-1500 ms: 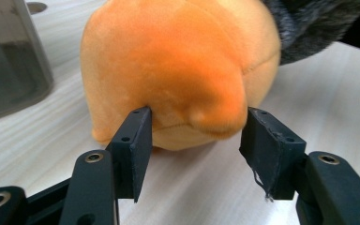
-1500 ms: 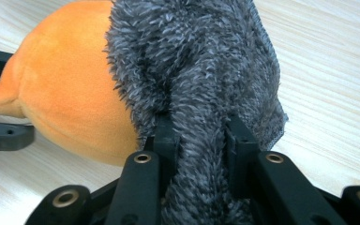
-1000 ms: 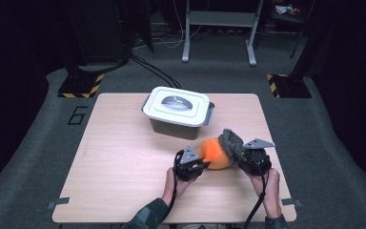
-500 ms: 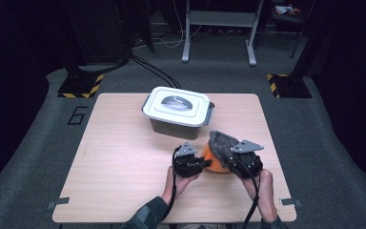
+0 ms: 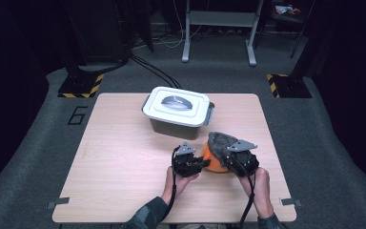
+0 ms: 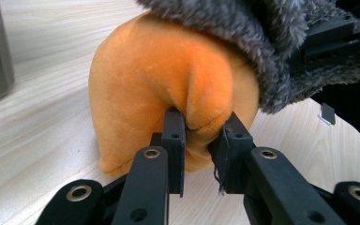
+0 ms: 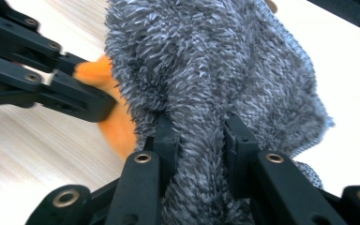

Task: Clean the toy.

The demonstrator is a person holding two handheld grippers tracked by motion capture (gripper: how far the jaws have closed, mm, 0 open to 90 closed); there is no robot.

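Left gripper view: left gripper [image 6: 199, 140] jaws pinch orange plush [image 6: 168, 84] fold. Right gripper [image 7: 199, 140] jaws clamp grey fuzzy fabric [image 7: 215, 61]; both nearly closed, above counter [image 5: 124, 157].

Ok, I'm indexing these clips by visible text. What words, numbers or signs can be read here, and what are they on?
"6": a dark numeral on the grey floor, left of the table.
The yellow-and-black hazard stripes on the floor bases carry no words.
Nothing readable on the lidded box or the plush toy.

The grey fuzzy fabric [image 5: 220, 142] now covers more of the orange plush [image 5: 210, 162], which has sunk toward the table [image 5: 114, 157].
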